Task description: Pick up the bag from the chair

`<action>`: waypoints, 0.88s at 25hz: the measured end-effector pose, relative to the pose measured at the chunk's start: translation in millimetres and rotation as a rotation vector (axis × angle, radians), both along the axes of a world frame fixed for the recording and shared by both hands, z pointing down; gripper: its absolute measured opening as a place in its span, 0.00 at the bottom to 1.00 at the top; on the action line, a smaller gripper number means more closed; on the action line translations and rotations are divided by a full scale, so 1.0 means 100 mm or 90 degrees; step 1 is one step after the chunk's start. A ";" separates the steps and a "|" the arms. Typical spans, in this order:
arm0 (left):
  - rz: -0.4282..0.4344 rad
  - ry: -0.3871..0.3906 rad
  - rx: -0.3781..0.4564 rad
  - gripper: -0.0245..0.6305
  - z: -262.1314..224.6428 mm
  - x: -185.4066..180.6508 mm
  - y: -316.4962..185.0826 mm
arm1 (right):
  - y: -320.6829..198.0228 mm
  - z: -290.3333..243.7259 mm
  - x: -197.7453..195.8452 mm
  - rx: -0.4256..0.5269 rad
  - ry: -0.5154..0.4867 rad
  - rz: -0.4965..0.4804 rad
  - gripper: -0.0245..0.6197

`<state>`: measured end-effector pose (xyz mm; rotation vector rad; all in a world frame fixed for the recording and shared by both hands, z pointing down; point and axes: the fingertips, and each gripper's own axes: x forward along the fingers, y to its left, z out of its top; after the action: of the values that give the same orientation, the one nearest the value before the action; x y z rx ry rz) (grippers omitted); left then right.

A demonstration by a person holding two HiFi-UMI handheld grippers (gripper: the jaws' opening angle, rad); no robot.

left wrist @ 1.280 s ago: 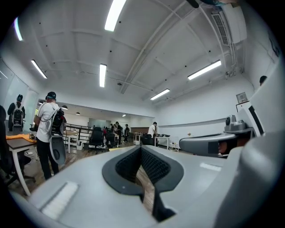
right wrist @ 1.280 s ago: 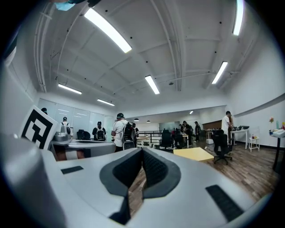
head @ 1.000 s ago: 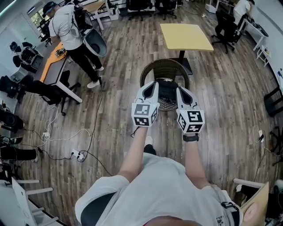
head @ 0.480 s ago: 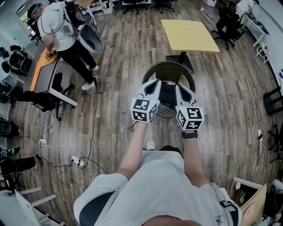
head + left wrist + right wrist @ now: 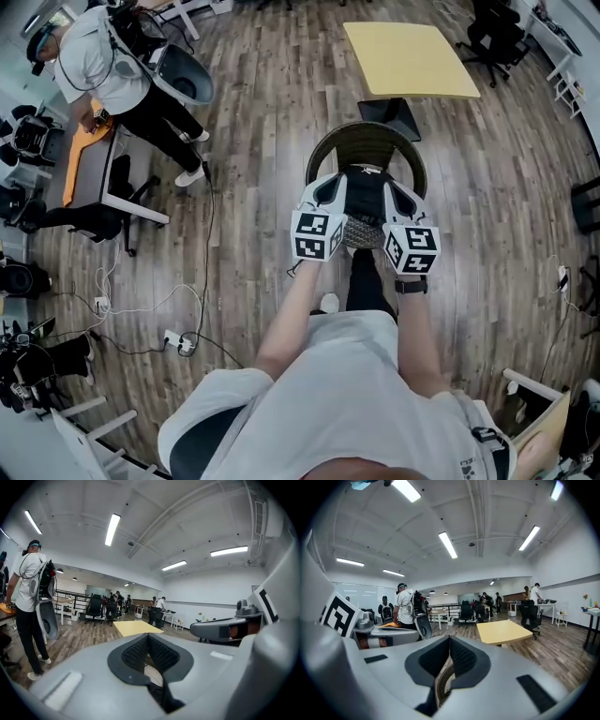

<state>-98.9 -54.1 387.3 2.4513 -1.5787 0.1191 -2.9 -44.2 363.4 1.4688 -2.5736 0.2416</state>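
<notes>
In the head view a black bag (image 5: 365, 195) lies on the seat of a round wicker chair (image 5: 367, 142) right in front of me. My left gripper (image 5: 329, 184) hangs over the bag's left edge, jaws shut and empty. Over the bag's right edge my right gripper (image 5: 398, 188) is shut too, with nothing in it. The left gripper view has its dark pads (image 5: 140, 652) pressed together, pointing level across the room. In the right gripper view the pads (image 5: 461, 656) are closed, and a bit of the chair's rim (image 5: 442, 680) shows below them.
A yellow square table (image 5: 409, 60) stands just beyond the chair. At the far left a person (image 5: 103, 70) with a backpack rig stands by a desk (image 5: 80, 164). Cables and a power strip (image 5: 178, 339) lie on the wooden floor to my left. Office chairs (image 5: 497, 37) are at the back right.
I have stepped closer to the chair. Both grippers moved forward and down together, from in front of the seat to either side of the bag. Their jaws stayed shut.
</notes>
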 end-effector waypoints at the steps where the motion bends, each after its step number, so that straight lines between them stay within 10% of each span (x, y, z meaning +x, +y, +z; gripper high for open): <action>1: 0.003 0.000 0.002 0.05 0.01 0.01 -0.09 | -0.10 0.03 0.03 -0.005 -0.002 0.002 0.05; 22: 0.025 -0.027 -0.112 0.05 0.93 0.08 -1.40 | -1.49 1.05 0.50 -0.150 0.044 0.021 0.05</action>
<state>-91.0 -194.3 480.6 2.3586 -1.4705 0.3050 47.5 -192.9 468.4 1.4084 -2.3740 0.4731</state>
